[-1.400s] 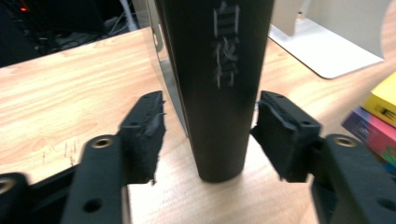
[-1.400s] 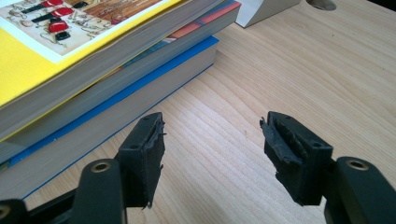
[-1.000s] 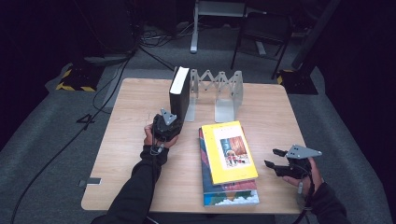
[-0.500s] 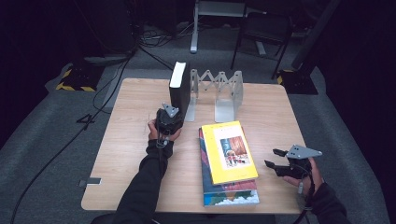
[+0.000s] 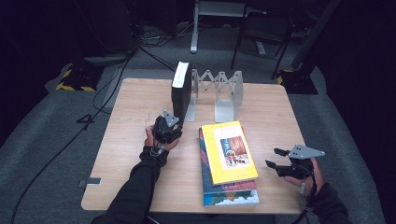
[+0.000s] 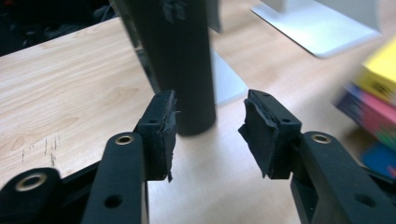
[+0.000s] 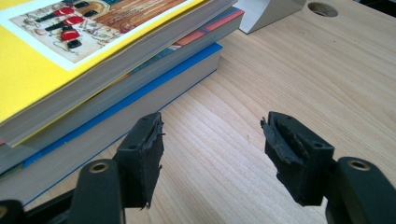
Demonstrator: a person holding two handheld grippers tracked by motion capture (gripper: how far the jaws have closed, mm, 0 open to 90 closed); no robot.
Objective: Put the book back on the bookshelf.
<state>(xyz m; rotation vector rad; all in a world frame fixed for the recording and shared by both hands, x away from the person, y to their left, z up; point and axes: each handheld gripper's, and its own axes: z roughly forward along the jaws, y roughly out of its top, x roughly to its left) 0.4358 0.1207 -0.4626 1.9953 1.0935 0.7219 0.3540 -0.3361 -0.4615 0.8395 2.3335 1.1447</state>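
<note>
A black book [image 5: 181, 91] stands upright against the left end of a grey folding book rack [image 5: 219, 88]. Its dark spine [image 6: 187, 65] rises just beyond my left gripper [image 6: 208, 126], which is open. Those jaws have just been opening a little, with nothing between them. In the high view the left gripper [image 5: 172, 120] sits at the foot of the book. A yellow book [image 5: 231, 151] tops a flat stack [image 5: 229, 193] at the table's middle front. My right gripper [image 5: 273, 157] hovers open to the right of the stack, its jaws [image 7: 212, 135] empty beside the stack's edges [image 7: 116, 98].
The wooden table [image 5: 130, 116] has bare room at the left and the far right. Its right edge lies close to my right hand. The rack's flat foot [image 6: 317, 28] lies past the black book. Cables and a chair stand on the dark floor behind.
The left gripper edged toward the black book half a second ago and has since drawn back a little toward the person. The right gripper has not moved.
</note>
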